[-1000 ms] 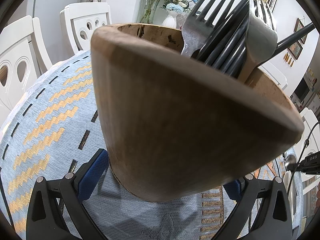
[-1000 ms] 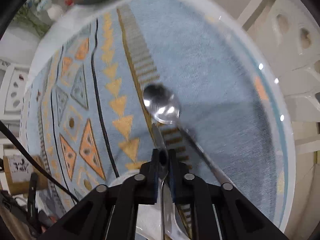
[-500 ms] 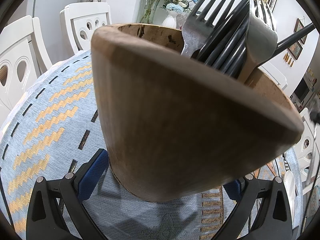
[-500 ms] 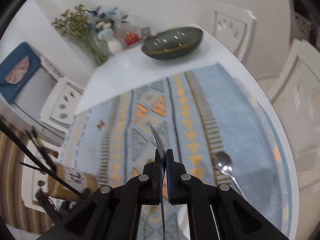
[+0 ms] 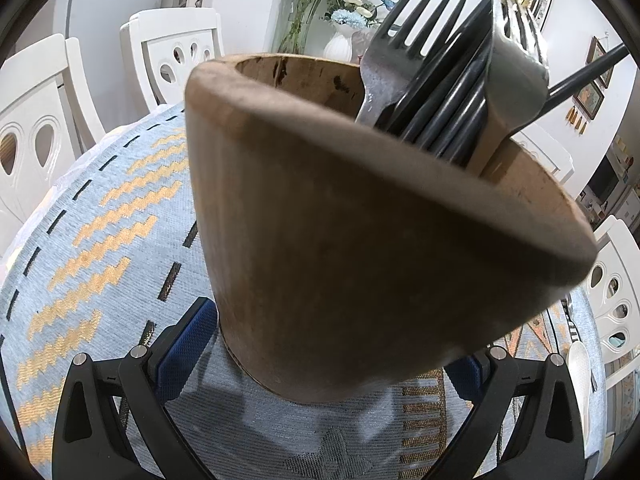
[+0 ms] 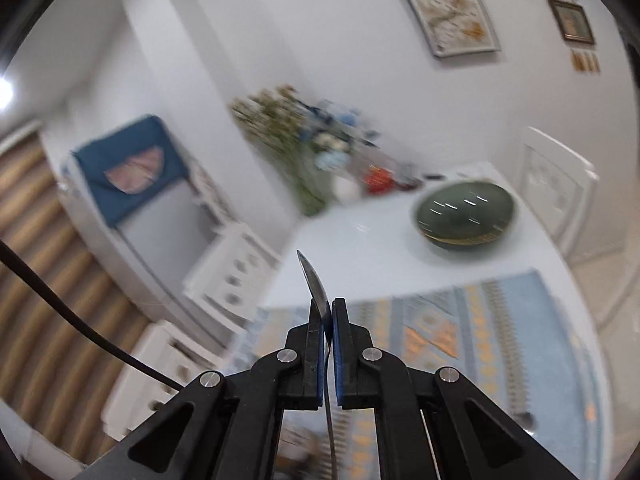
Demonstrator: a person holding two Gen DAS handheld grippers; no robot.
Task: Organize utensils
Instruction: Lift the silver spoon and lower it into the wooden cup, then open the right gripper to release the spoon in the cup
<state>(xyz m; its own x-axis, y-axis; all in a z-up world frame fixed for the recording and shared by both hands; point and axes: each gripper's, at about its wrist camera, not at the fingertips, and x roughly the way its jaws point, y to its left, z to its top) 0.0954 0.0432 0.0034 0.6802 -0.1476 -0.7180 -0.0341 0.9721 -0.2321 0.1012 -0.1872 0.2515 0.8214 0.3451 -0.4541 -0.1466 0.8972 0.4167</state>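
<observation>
A wooden utensil holder [image 5: 360, 240] stands on the blue patterned table runner [image 5: 100, 240] and fills the left wrist view. Several dark forks [image 5: 432, 80] and other utensils stand in it, leaning right. My left gripper [image 5: 334, 336] is shut on the holder's base, one blue pad against each side. My right gripper [image 6: 327, 312] is raised above the table and shut on a thin silver utensil [image 6: 312, 280], seen edge-on; its curved tip sticks out past the pads. A white spoon [image 5: 580, 368] lies on the runner to the holder's right.
White chairs [image 5: 172, 52] ring the table. A vase of flowers [image 6: 304, 152] and a dark green bowl [image 6: 466, 214] sit at the table's far end, beyond the runner [image 6: 480, 340]. A black cable [image 6: 80, 320] crosses the left of the right wrist view.
My right gripper has lifted the silver utensil off the runner and tilted up, from facing the cloth to facing the far wall. A spoon stayed on the table. The left gripper and holder have not moved.
</observation>
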